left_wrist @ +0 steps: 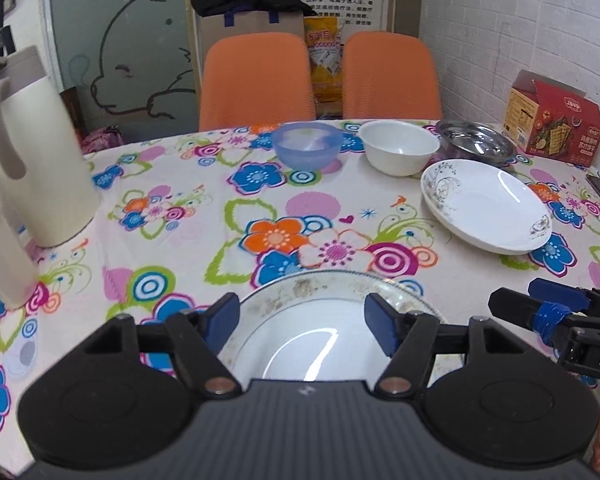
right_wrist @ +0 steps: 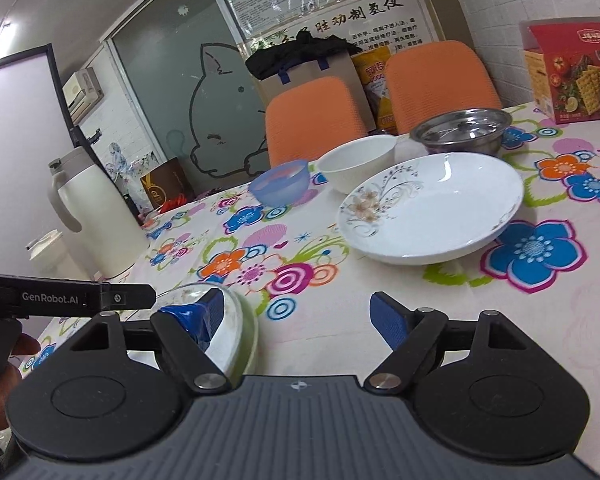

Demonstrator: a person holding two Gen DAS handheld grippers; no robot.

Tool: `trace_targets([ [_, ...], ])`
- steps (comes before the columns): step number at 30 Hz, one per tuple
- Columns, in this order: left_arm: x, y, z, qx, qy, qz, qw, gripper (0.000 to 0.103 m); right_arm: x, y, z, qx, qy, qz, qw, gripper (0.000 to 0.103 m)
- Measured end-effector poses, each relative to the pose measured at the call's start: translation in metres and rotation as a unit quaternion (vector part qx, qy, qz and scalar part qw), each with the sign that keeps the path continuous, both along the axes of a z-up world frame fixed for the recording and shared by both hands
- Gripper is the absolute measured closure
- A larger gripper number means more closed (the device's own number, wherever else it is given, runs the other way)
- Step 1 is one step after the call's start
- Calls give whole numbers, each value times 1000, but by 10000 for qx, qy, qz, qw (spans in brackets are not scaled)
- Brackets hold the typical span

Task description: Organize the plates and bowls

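Observation:
A white plate with a speckled rim (left_wrist: 312,348) lies on the flowered tablecloth at the near edge. My left gripper (left_wrist: 302,322) hovers over it, open wide, one blue-padded finger at each side of the rim. In the right wrist view the same plate (right_wrist: 238,332) sits beside the left finger of my right gripper (right_wrist: 300,318), which is open and holds nothing. Farther back lie a large floral deep plate (left_wrist: 486,206) (right_wrist: 432,208), a white bowl (left_wrist: 398,148) (right_wrist: 358,162), a translucent blue bowl (left_wrist: 306,146) (right_wrist: 280,186) and a steel bowl (left_wrist: 476,140) (right_wrist: 460,130).
A cream thermos jug (left_wrist: 36,152) (right_wrist: 92,216) and a cup (left_wrist: 0,256) stand at the table's left. A red cracker box (left_wrist: 552,120) (right_wrist: 576,72) sits at the back right by the brick wall. Two orange chairs (left_wrist: 256,80) face the far edge.

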State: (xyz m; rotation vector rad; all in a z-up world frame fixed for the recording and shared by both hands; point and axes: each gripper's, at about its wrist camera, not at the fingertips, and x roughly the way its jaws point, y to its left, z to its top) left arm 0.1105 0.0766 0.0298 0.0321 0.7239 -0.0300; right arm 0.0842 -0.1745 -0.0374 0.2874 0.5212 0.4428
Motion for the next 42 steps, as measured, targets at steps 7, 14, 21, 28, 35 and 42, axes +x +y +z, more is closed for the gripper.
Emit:
trace_targets([
  [7, 62, -40, 5, -197, 222, -557, 9980, 34, 27, -61, 12, -352, -96, -716, 9968, 36],
  [14, 126, -69, -15, -418, 764, -865, 9924, 34, 59, -94, -2, -643, 227, -1014, 9925, 36],
  [21, 188, -104, -36, -537, 1154, -1318, 9831, 34, 107, -90, -6, -1128, 397, -722, 9902, 36],
  [28, 210, -112, -55, -648, 1315, -1334, 9802, 34, 137, -79, -15, -1461, 604, -458, 9864, 34],
  [35, 208, -120, -60, -468, 1080, -1372, 9835, 34, 137, -65, -18, -1808, 434, -466, 9814, 30],
  [42, 197, -126, -61, -487, 832, -1246, 9875, 44, 134, -47, -20, -1798, 297, -231, 9830, 29],
])
